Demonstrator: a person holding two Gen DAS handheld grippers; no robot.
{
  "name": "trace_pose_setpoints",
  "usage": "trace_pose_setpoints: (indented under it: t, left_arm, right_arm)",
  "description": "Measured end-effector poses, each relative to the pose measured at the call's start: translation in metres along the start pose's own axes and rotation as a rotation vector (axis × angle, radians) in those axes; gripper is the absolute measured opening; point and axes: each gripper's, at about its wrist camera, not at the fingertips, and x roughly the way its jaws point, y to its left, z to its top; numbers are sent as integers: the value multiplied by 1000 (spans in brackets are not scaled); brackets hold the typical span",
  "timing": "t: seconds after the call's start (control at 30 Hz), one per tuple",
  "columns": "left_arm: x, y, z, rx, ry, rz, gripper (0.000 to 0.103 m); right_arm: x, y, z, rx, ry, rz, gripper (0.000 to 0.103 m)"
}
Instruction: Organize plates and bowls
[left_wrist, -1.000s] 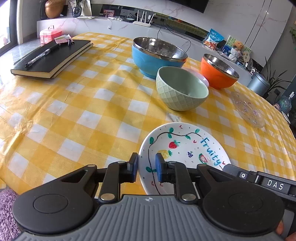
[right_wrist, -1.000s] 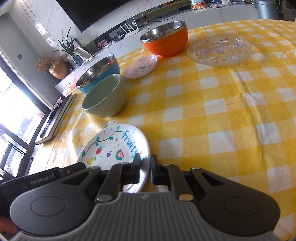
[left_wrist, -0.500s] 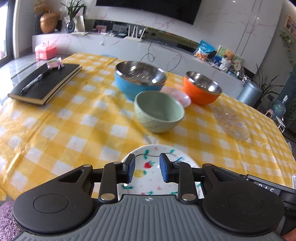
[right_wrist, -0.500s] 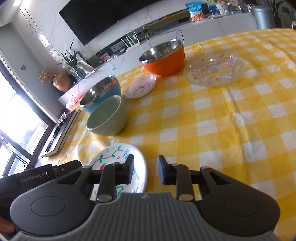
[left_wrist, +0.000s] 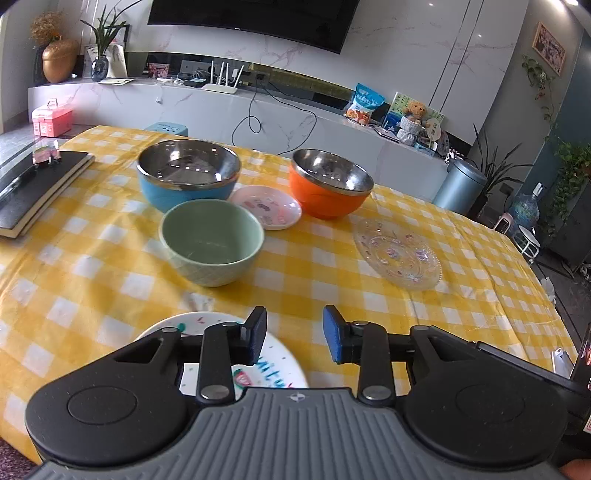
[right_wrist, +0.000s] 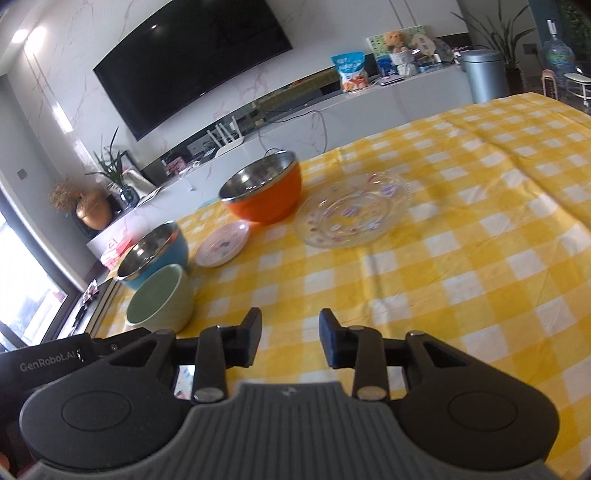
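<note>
Three empty bowls, blue (left_wrist: 188, 177), green (left_wrist: 212, 242) and orange (left_wrist: 330, 188), are seen on the checked tabletop (left_wrist: 92, 266). The painted plate (left_wrist: 273, 369), at 6 o'clock, is shown clearly only by the left view. Left tool (left_wrist: 294, 338) and right tool (right_wrist: 290, 338) are opening, nothing gripped.

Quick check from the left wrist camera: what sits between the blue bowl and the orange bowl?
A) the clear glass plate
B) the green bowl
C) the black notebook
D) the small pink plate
D. The small pink plate lies on the tablecloth between the blue bowl and the orange bowl; the clear glass plate is off to the right, and the green bowl sits nearer the camera.
</note>
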Motion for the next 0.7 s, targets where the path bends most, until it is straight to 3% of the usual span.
trace_pose_setpoints:
  t: [0.7]
  left_arm:
    - [85, -40, 25, 9, 65, -58, 46]
  right_arm:
    - [42, -63, 48, 62, -30, -134, 45]
